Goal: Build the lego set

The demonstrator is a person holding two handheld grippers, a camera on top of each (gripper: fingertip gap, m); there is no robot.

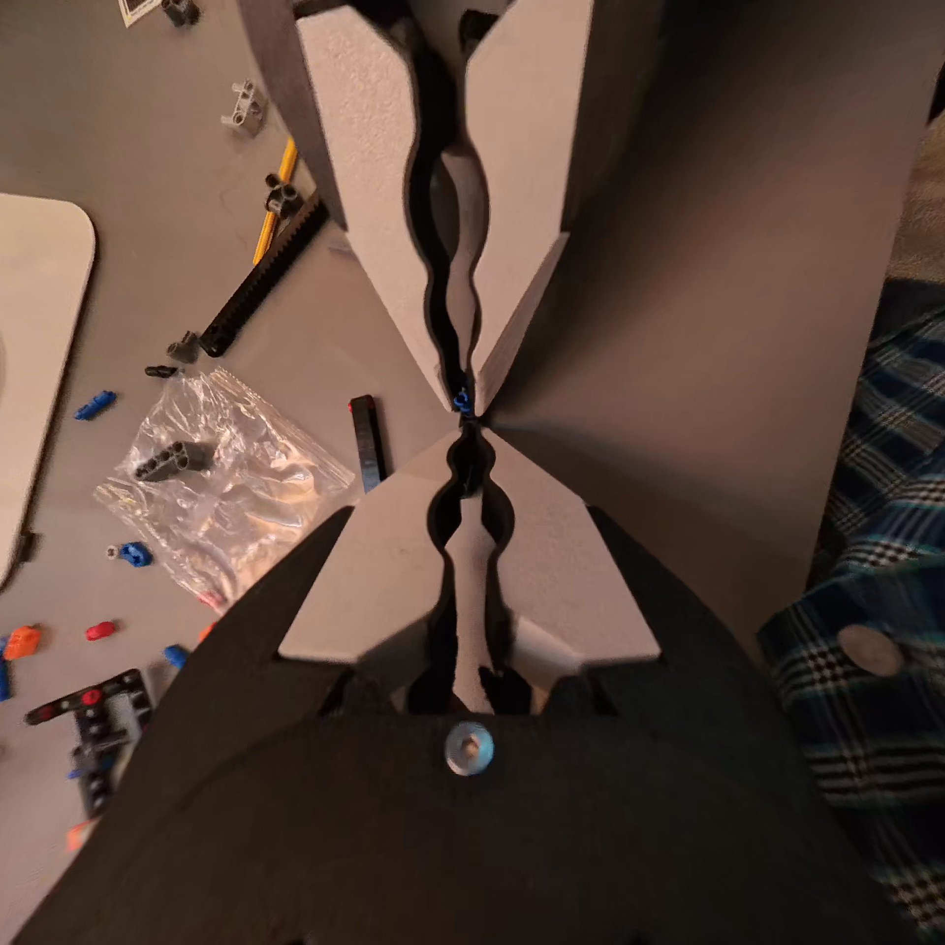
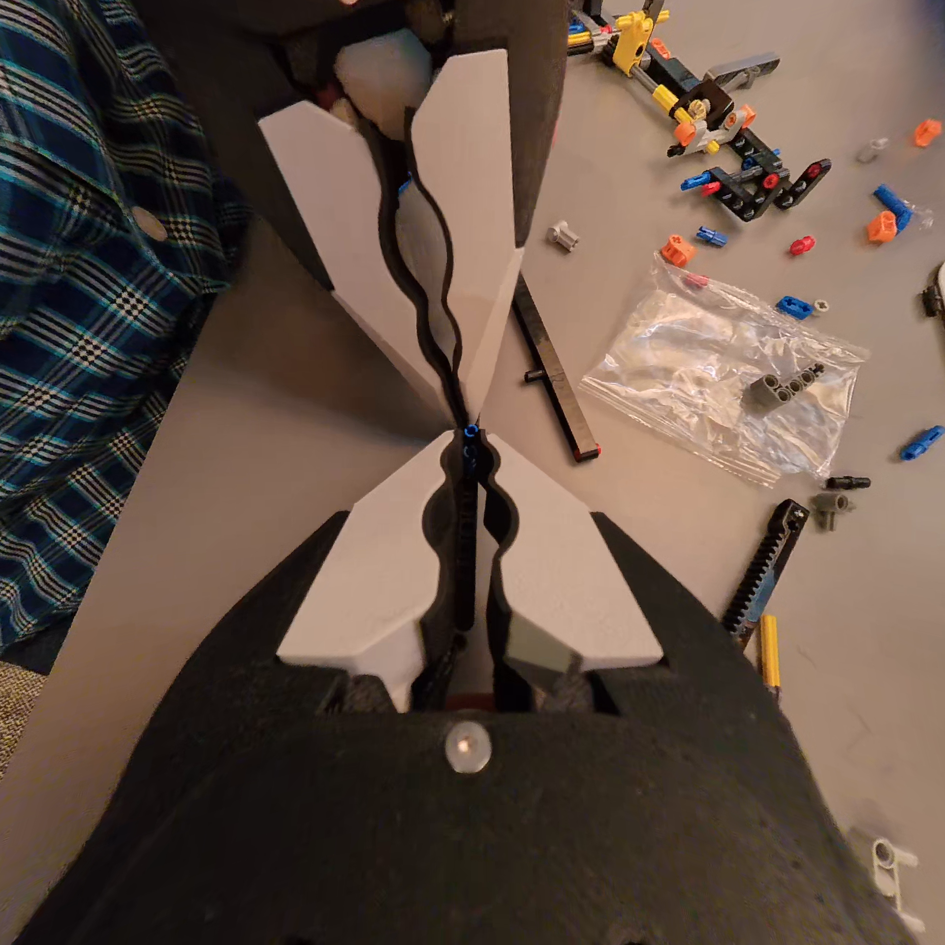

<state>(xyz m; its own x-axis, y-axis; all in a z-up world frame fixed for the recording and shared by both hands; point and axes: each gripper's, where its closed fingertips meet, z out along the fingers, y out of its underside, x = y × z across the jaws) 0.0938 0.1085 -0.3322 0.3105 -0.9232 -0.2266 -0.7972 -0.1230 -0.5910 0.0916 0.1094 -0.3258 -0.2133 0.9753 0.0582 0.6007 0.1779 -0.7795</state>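
- my left gripper (image 1: 468, 434) and right gripper (image 2: 470, 440) meet tip to tip above the table (image 1: 128, 128).
- a small blue pin (image 1: 462, 400) sits right where the tips meet.
- my right fingers are nearly closed on a thin black beam (image 2: 466, 537) running back between them, blue pin at its front end.
- my left fingers are almost closed too; something dark sits between them, but i can't tell what it is.
- right view: a clear bag (image 2: 726, 373) with a grey piece lies on the table, the half-built model (image 2: 716, 128) beyond it, loose blue, orange and red bits around.
- a black rack (image 1: 266, 276) lies left of the grippers.
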